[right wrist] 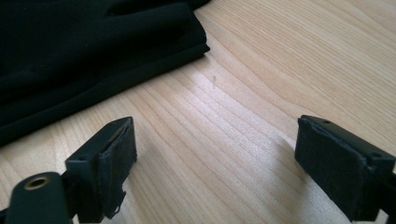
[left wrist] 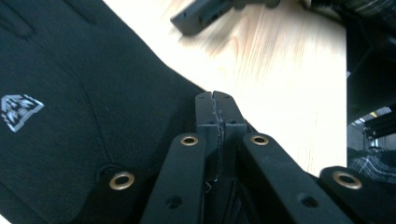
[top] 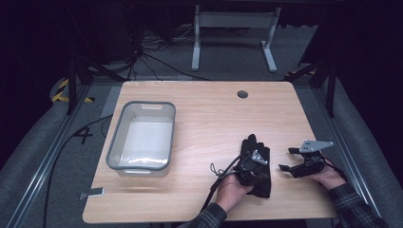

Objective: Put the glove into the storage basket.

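Near the front right of the pale wooden tabletop (top: 204,118) lay the black fabric glove (top: 253,142), fingers pointing away; the left tool (top: 251,164) sat on it, jaws pinched shut at its edge; the right tool (top: 285,159), gaping empty, lay just beside it.

a hand-drawn number "4" (top: 83,136) is showing in black on the grey floor mat, left of the bench. a small white-grey faceted logo (left wrist: 19,111) is sitting on the back of the black glove (left wrist: 70,140); no letters in it are coming through as readable.
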`<state>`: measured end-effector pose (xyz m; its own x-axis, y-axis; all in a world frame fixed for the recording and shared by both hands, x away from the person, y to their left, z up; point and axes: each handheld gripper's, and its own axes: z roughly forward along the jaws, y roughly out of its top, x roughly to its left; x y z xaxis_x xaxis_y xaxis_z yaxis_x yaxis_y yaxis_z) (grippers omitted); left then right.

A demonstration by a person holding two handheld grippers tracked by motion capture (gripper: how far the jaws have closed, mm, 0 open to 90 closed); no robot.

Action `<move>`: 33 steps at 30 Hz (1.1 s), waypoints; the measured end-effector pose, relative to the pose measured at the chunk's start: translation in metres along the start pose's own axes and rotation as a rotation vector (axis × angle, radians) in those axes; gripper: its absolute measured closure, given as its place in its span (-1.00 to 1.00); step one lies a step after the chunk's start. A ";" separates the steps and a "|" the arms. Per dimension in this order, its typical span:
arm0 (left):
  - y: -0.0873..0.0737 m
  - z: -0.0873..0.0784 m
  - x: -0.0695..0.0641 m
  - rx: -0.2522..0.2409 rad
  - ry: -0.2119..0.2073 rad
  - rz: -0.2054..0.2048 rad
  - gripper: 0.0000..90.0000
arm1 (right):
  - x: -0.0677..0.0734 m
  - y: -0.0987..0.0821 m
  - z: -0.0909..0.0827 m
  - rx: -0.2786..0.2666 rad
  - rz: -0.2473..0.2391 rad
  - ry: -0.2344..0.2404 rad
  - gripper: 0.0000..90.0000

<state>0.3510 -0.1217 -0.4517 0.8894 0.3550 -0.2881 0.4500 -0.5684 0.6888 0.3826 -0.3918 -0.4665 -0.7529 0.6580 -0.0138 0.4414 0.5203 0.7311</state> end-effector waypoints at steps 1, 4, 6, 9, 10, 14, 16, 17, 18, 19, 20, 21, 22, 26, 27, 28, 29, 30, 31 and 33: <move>0.000 0.000 0.000 0.000 0.000 0.000 1.00 | 0.000 0.000 0.000 0.000 0.000 0.000 -0.70; -0.001 -0.002 0.000 0.021 0.003 -0.001 1.00 | 0.000 0.000 0.000 0.000 0.002 0.001 -0.70; -0.003 -0.005 0.001 0.035 0.005 -0.001 1.00 | 0.000 0.000 0.000 0.000 0.000 0.000 -0.70; -0.006 -0.010 0.002 0.045 0.017 -0.011 1.00 | 0.000 0.000 0.000 0.001 -0.001 0.001 -0.70; -0.008 -0.012 0.003 0.044 0.020 -0.012 1.00 | 0.000 0.000 0.000 0.001 -0.002 0.000 -0.70; -0.012 -0.019 0.004 0.052 0.033 -0.018 1.00 | 0.000 0.000 0.000 0.001 -0.002 0.000 -0.70; -0.017 -0.025 0.006 0.055 0.048 -0.024 1.00 | 0.000 0.000 0.000 0.002 -0.007 -0.002 -0.70; -0.017 -0.025 0.006 0.055 0.048 -0.024 1.00 | 0.000 0.000 0.000 0.002 -0.007 -0.002 -0.70; -0.019 -0.028 0.007 0.061 0.056 -0.026 1.00 | 0.000 0.000 0.000 0.003 -0.008 -0.002 -0.70; -0.020 -0.031 0.008 0.067 0.062 -0.025 1.00 | 0.000 0.000 0.000 0.003 -0.009 -0.002 -0.70; -0.022 -0.034 0.009 0.069 0.069 -0.027 1.00 | 0.000 0.000 0.000 0.003 -0.008 -0.002 -0.70; -0.023 -0.037 0.011 0.073 0.076 -0.027 1.00 | 0.000 0.000 0.000 0.003 -0.008 -0.001 -0.70; -0.025 -0.040 0.012 0.078 0.081 -0.033 1.00 | 0.000 0.000 0.000 0.003 -0.008 -0.001 -0.70; -0.034 -0.053 0.018 0.083 0.099 -0.052 1.00 | 0.000 0.000 0.000 0.003 -0.009 -0.002 -0.70; -0.037 -0.057 0.021 0.083 0.105 -0.056 1.00 | 0.001 0.000 0.000 0.004 -0.008 -0.002 -0.70; -0.040 -0.061 0.023 0.084 0.111 -0.064 1.00 | 0.001 0.000 0.000 0.003 -0.008 -0.002 -0.70; -0.040 -0.061 0.023 0.084 0.111 -0.064 1.00 | 0.001 0.000 0.000 0.004 -0.008 -0.002 -0.70; -0.042 -0.065 0.025 0.087 0.119 -0.067 1.00 | 0.001 0.000 0.000 0.004 -0.008 -0.002 -0.70; -0.046 -0.070 0.027 0.087 0.129 -0.073 1.00 | 0.001 0.000 0.000 0.004 -0.009 -0.003 -0.70; -0.052 -0.078 0.032 0.092 0.144 -0.080 1.00 | 0.001 0.000 0.000 0.004 -0.009 -0.003 -0.70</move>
<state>0.3497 -0.0231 -0.4443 0.8327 0.5004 -0.2370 0.5302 -0.5972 0.6018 0.3823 -0.3911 -0.4666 -0.7556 0.6547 -0.0223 0.4364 0.5284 0.7283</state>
